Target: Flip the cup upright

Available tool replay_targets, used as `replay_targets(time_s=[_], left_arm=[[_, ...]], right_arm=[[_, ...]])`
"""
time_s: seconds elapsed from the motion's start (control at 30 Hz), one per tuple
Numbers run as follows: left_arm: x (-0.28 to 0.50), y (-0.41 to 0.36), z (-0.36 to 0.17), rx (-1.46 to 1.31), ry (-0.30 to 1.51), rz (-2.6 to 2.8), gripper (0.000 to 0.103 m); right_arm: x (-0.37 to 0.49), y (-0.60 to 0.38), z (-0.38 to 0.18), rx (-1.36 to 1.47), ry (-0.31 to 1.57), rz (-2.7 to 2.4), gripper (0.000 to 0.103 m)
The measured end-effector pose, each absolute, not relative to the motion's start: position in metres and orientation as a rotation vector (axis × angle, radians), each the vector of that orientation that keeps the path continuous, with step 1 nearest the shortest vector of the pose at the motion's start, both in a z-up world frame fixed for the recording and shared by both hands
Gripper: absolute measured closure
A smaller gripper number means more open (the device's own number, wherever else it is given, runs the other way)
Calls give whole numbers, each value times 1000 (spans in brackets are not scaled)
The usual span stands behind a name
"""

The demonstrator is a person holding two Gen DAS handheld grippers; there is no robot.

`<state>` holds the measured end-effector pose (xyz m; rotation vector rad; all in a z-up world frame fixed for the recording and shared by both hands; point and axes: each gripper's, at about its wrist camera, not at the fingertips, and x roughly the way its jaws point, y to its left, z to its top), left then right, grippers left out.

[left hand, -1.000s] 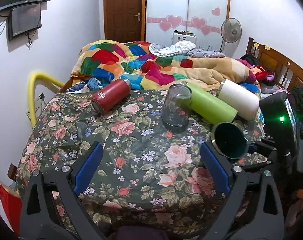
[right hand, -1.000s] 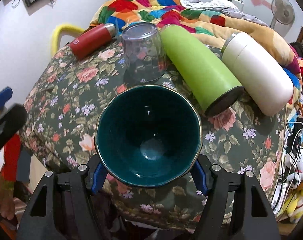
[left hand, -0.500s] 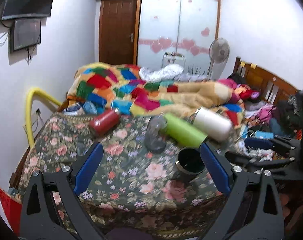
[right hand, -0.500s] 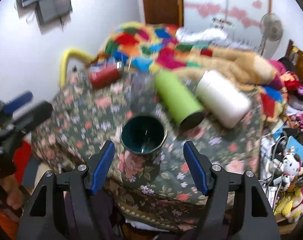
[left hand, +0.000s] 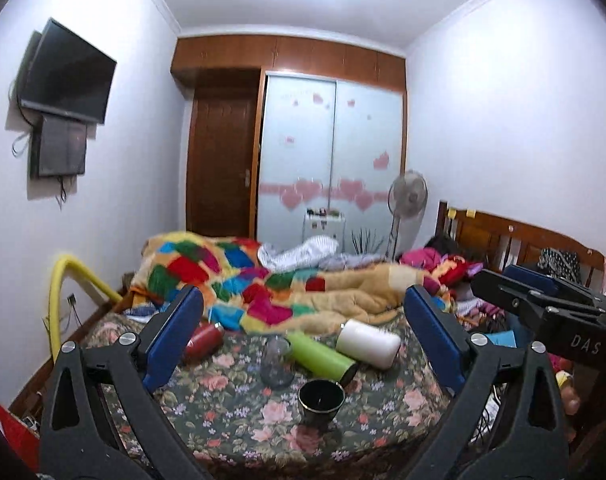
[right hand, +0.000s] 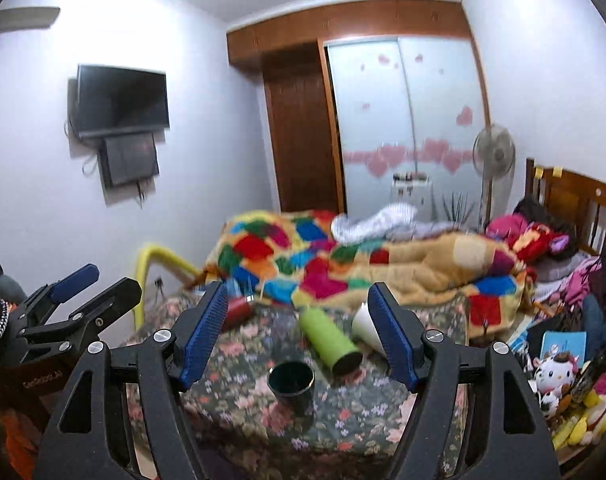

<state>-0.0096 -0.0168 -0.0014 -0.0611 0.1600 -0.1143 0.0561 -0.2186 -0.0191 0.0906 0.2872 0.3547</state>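
View differences: the left wrist view shows the right gripper [left hand: 543, 296] at its right edge, side-on, so its jaw gap cannot be read there. The right wrist view shows the left gripper [right hand: 79, 292] at its left edge, and a plush toy [right hand: 553, 372] at lower right that the left view does not show.

Gripper state: the left gripper [left hand: 299, 344] is spread wide with nothing between its blue pads [left hand: 171, 340]. The right gripper [right hand: 299, 336] is likewise spread and holds nothing.

Task item: the dark green cup [left hand: 321, 398] stands upright, mouth up, on the floral tablecloth [left hand: 231, 420]. In the left wrist view it lies ahead of and below the fingertips, slightly right of centre. In the right wrist view the cup [right hand: 291, 380] lies ahead, between the two finger lines and nearer the left one. Neither gripper touches it.

Count beyond the cup:
- One clear glass [left hand: 277, 364], standing.
- One green bottle [left hand: 319, 354], on its side.
- One white bottle [left hand: 369, 344], on its side, just right of the green.
- One red bottle [left hand: 203, 340], on its side, partly behind the left finger.
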Motion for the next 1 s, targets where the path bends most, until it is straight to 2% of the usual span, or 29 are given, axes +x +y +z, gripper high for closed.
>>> replay_targets(time_s=[0.17,0.23,0.33,1.0], left_arm=[[-27,-19,1,-49,117,-63,0],[-30,-18,0,-49,120,-53,0],[-33,-17,-2,-52,125,-44,0],[-29,-14,-10,-60,148,-44,0]], right_arm=[[44,-216,-15,76,229,331,22],[40,-216,-16,69,213,312,11],[35,-217,-17,66,194,285,0],[25,-215,-24,15,214,282,0]])
